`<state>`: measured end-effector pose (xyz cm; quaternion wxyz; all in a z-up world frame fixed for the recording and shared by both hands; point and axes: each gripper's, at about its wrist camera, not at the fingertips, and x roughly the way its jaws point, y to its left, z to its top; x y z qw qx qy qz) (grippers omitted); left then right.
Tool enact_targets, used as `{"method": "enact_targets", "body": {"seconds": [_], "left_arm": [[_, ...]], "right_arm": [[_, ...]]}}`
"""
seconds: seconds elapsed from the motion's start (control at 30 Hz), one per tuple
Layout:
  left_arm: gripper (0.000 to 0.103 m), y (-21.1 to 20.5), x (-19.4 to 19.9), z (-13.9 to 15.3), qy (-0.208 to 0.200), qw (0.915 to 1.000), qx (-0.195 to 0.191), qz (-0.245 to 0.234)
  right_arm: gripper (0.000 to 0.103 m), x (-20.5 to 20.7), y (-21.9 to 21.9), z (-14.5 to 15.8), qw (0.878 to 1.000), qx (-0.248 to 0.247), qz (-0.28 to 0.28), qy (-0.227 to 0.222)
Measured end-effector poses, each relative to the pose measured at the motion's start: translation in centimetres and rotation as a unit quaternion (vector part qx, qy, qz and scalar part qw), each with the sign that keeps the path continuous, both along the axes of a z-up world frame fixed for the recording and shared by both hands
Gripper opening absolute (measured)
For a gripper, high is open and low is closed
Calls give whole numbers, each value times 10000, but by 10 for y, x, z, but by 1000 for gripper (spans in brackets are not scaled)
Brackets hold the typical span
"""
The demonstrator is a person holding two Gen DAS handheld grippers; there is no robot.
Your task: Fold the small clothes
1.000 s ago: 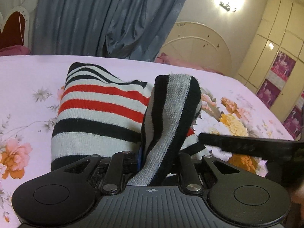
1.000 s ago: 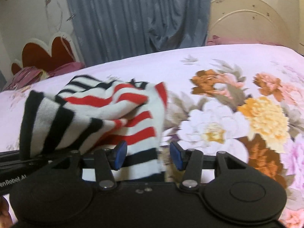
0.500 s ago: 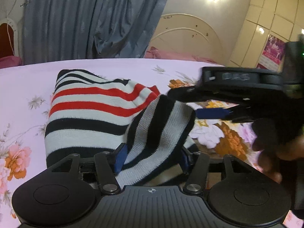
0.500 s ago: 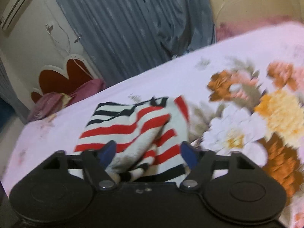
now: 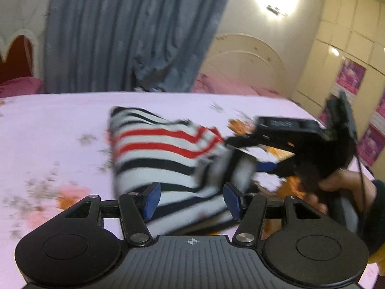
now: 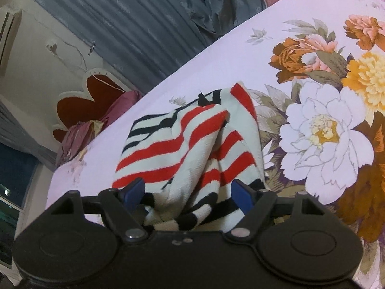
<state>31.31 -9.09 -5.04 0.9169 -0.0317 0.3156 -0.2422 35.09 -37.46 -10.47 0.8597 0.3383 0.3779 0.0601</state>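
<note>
A small striped knit garment (image 5: pixel 163 154), white with red and black stripes, lies bunched on the bed; it also shows in the right wrist view (image 6: pixel 187 149). My left gripper (image 5: pixel 191 200) is open just above its near edge, and the cloth is free of the blue pads (image 5: pixel 150 200). My right gripper (image 6: pixel 187 193) is open, with a raised fold of the garment between its blue pads (image 6: pixel 243 196). In the left wrist view the right gripper (image 5: pixel 243 154) sits at the garment's right side, held by a hand.
The bed has a pink floral sheet (image 6: pixel 322 125). Grey curtains (image 5: pixel 125 33) hang behind it. A cream headboard (image 5: pixel 243 55) and a wardrobe (image 5: pixel 349 67) stand at right. A red heart-shaped headboard with a pink pillow (image 6: pixel 81 125) is at left.
My left gripper opened and let go of the black-striped fold, which dropped onto the pile. My right gripper rose and tilted over the garment, jaws staying open around a fold.
</note>
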Motion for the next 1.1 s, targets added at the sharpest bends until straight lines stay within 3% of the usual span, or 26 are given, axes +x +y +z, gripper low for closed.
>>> {"method": "enact_targets", "body": {"seconds": [0.17,0.27,0.37,0.43,0.57,0.67,0.73,0.83,0.9,0.97,1.1], "left_arm": [[62,15,26,-14,225,9988,112,425],[62,13,42,-27,387,9976,111,558],[62,10,55,-39,551,9964,96,639],[62,9,60,-44,579,9960,87,677],[62,6,67,-48,604,9951,21,781],[62,1,72,-47,554,9958,-78,726],[62,-6,73,-49,518,9965,-97,648],[65,-19,77,-63,665,9965,-7,516],[69,-24,80,-74,767,9955,103,541],[71,-22,82,-79,845,9947,34,592],[71,-23,82,-79,826,9949,55,577]], "right_arm": [[80,9,4,-8,9996,230,119,126],[74,18,14,-18,9992,146,219,287],[54,25,19,-24,9993,-31,172,340],[31,29,24,-25,9989,-286,209,305],[18,21,34,-9,9938,-988,479,-198],[18,3,41,21,9779,-1770,687,-877],[18,-5,38,31,9699,-2062,720,-1078],[18,-1,23,8,9703,-2253,565,-678],[19,8,17,-15,9752,-2124,559,-255],[21,6,11,-20,9798,-1935,447,-215],[40,-10,1,-6,9852,-1658,416,-161]]}}
